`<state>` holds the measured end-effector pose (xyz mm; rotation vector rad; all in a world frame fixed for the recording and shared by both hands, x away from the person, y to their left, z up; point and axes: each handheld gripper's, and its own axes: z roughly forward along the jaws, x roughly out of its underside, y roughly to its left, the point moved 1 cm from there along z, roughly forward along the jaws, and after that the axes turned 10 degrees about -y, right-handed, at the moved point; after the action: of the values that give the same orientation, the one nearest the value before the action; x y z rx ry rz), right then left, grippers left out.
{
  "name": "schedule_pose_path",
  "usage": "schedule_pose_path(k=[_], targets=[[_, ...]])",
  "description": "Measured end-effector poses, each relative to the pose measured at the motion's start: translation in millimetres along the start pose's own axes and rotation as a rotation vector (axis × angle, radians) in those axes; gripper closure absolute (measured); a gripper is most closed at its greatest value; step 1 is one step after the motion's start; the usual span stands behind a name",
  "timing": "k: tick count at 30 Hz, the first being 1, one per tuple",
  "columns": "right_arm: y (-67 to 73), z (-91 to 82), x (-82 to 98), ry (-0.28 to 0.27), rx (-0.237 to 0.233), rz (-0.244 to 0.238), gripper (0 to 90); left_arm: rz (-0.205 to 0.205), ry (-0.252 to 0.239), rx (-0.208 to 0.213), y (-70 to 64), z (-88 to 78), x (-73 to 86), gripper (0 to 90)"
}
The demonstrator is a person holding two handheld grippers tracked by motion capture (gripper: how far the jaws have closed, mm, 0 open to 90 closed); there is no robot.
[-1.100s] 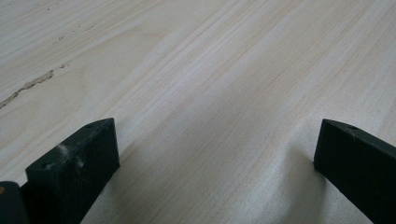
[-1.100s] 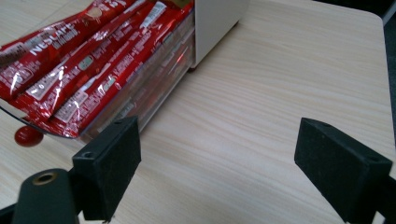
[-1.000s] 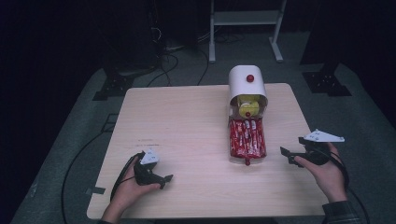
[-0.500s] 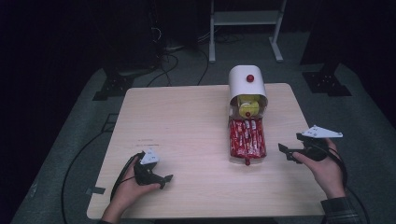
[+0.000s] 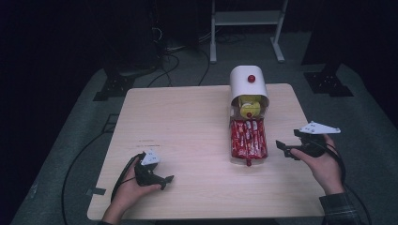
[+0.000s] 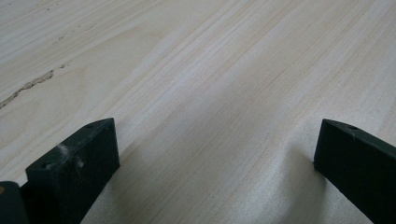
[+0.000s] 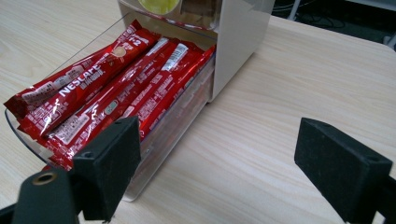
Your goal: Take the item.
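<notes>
A white dispenser (image 5: 248,82) with a red knob stands at the table's far right, a yellow item (image 5: 249,107) showing in its mouth. In front of it a clear tray (image 7: 173,134) holds several red Nescafe sachets (image 5: 247,138) (image 7: 103,91). My right gripper (image 5: 283,148) (image 7: 217,145) is open, held just right of the tray, jaws pointing at its side with nothing between them. My left gripper (image 5: 164,181) (image 6: 217,140) rests open on bare wood near the front left edge, far from the tray.
The light wood table (image 5: 183,126) has broad bare room across its left and middle. A white metal stand (image 5: 246,21) and cables lie on the dark floor beyond the far edge. A faint mark (image 6: 28,87) scars the wood.
The right gripper has drifted a little forward and left, closer to the tray's side. The left gripper has stayed put.
</notes>
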<state>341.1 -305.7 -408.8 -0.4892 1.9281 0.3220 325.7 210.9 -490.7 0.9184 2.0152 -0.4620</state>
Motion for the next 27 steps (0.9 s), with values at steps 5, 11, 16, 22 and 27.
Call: schedule_pose_path(k=[5, 11, 16, 22, 27], targets=[[2.3, 2.6, -4.3, -0.005, -0.009, -0.006, 13.8, 0.0, 0.0, 0.0, 0.0, 0.0, 0.0, 0.0], [5.8, 6.5, -10.8, -0.011, -0.019, -0.01, 13.8, 0.0, 0.0, 0.0, 0.0, 0.0, 0.0, 0.0], [8.5, 9.5, -15.2, -0.016, -0.028, -0.015, 13.8, 0.0, 0.0, 0.0, 0.0, 0.0, 0.0, 0.0], [11.5, 13.1, -18.3, -0.019, -0.037, -0.016, 13.8, 0.0, 0.0, 0.0, 0.0, 0.0, 0.0, 0.0], [14.8, 16.6, -23.1, -0.024, -0.051, -0.019, 13.8, 0.0, -0.001, 0.0, 0.0, 0.0, 0.0, 0.0]])
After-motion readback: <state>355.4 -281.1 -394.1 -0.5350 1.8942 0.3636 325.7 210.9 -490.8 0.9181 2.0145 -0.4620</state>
